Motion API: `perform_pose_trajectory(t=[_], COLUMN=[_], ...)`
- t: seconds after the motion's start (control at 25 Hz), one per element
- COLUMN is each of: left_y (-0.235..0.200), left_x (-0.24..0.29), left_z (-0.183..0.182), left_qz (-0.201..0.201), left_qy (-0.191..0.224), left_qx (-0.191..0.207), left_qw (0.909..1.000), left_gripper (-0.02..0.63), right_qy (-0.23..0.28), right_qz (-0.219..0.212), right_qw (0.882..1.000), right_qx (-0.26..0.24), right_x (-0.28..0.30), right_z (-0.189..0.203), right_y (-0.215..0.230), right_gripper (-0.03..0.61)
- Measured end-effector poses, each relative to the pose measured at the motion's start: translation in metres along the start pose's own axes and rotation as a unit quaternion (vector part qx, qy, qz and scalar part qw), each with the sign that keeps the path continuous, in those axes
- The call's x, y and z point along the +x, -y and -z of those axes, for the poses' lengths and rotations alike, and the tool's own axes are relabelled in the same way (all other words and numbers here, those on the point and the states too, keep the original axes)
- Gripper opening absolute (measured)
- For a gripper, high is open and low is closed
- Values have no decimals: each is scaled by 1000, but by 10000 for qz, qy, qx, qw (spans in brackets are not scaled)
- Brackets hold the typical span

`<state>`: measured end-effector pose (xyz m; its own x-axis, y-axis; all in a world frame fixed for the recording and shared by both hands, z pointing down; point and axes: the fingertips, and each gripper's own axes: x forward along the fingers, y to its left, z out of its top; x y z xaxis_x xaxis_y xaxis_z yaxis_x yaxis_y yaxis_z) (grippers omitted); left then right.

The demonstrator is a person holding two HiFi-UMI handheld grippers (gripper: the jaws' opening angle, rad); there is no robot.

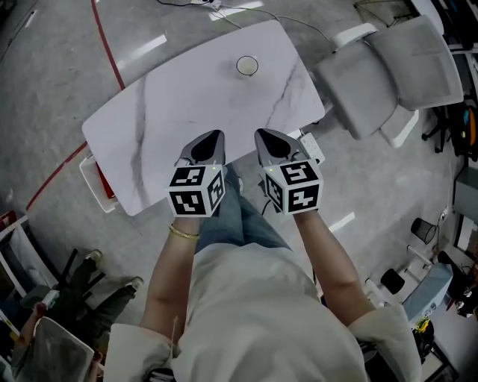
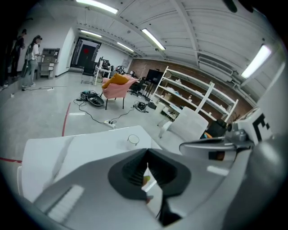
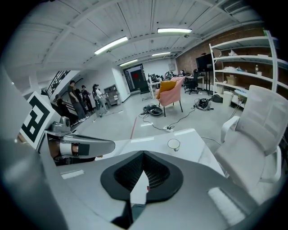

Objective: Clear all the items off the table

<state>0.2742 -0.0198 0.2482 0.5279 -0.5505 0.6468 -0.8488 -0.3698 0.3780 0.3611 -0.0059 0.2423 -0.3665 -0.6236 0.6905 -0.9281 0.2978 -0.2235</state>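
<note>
A small white cup [image 1: 247, 66] stands alone near the far edge of the white marbled table [image 1: 172, 112]; it also shows in the left gripper view as the cup [image 2: 133, 139] and in the right gripper view as the cup [image 3: 173, 144]. My left gripper [image 1: 215, 136] and right gripper [image 1: 261, 136] hover side by side over the table's near edge, both shut with nothing between the jaws. The cup lies well ahead of both. In the left gripper view the right gripper [image 2: 211, 146] crosses at the right; the left gripper [image 3: 85, 147] shows at the left of the right gripper view.
A white padded chair [image 1: 396, 71] stands to the right of the table. A white bin [image 1: 95, 179] sits on the floor by the table's left end. A red floor line [image 1: 108, 52] and cables [image 1: 224, 11] run beyond the table. People [image 3: 83, 101] stand far off.
</note>
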Motion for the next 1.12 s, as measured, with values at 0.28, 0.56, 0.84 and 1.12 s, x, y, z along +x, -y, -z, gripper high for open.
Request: perform_pose_trajectory(t=[0.28, 0.56, 0.84, 1.12], left_y=[-12, -17, -26, -36], left_x=[39, 72, 99, 128], left_z=[-27, -46, -62, -69], left_qz=[164, 203, 266, 398], left_qy=[-157, -303, -440, -613], left_qx=[37, 69, 65, 52], left_qw=[9997, 9993, 9987, 9973], left_gripper=[9, 9, 9, 9], right_qy=[-37, -150, -256, -409], right_qz=[122, 168, 271, 433], right_qw=[9998, 9994, 9988, 9975], right_qx=[176, 279, 311, 381], right_x=[34, 60, 81, 109], right_z=[-30, -44, -58, -59], right_y=[22, 45, 64, 80], right_gripper=[-3, -2, -2, -2])
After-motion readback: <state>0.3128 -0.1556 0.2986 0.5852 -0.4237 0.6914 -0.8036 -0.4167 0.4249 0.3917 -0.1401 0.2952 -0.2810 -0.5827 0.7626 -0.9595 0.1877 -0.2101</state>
